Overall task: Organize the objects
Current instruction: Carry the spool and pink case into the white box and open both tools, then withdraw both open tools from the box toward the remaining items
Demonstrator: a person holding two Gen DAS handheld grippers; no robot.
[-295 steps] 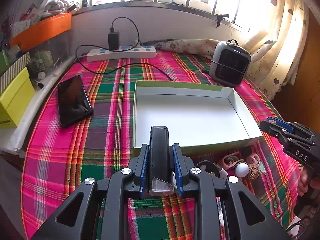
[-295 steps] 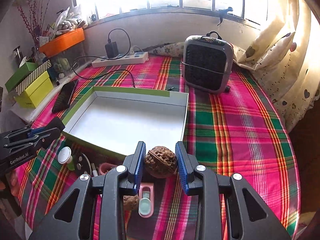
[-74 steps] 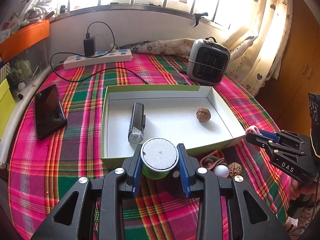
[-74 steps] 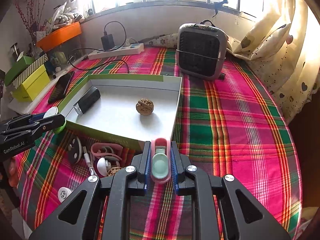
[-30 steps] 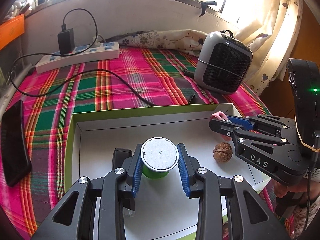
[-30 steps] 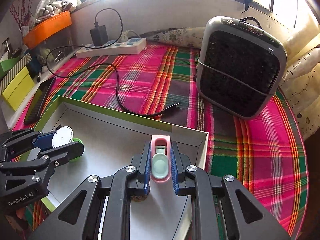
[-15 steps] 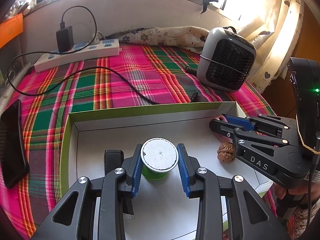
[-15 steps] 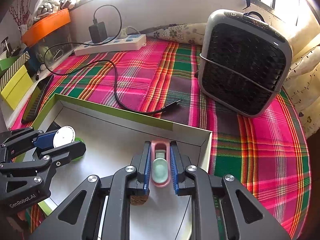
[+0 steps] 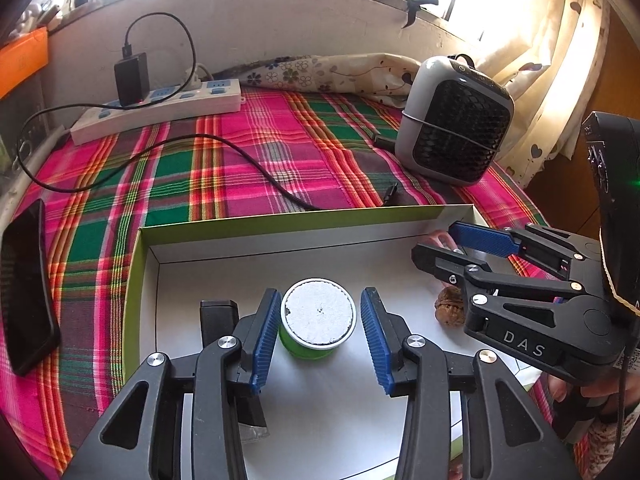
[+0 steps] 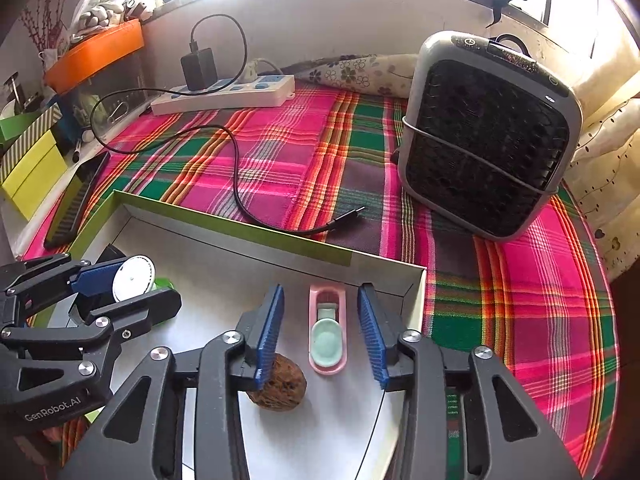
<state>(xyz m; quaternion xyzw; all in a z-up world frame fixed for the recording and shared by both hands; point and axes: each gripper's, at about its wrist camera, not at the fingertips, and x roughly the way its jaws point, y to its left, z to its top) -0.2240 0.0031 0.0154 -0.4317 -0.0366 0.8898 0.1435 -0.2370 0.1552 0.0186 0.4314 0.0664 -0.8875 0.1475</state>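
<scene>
My left gripper (image 9: 318, 338) is inside the white, green-rimmed box (image 9: 280, 220). Its jaws are opening, and its blue pads stand on either side of a green cup with a white lid (image 9: 318, 316) that rests on the box floor. My right gripper (image 10: 322, 332) is at the box's far right corner, also opening. A pink case with a mint insert (image 10: 326, 328) lies free on the floor between its pads. A walnut (image 10: 280, 388) sits under its left finger. A black device (image 9: 218, 314) lies behind my left finger. Each gripper shows in the other's view: the right gripper (image 9: 444, 246) and the left gripper (image 10: 136, 292).
A grey heater (image 10: 488, 136) stands on the plaid cloth behind the box's right corner. A black cable (image 10: 240, 196) trails to a white power strip (image 9: 160, 106) at the back wall. A phone (image 9: 24, 280) lies left of the box. Yellow boxes (image 10: 32, 172) sit at the far left.
Both grippers' jaws have spread apart. The cup and the pink case, gripped half a second ago, now sit loose on the box floor. Neither hand has shifted.
</scene>
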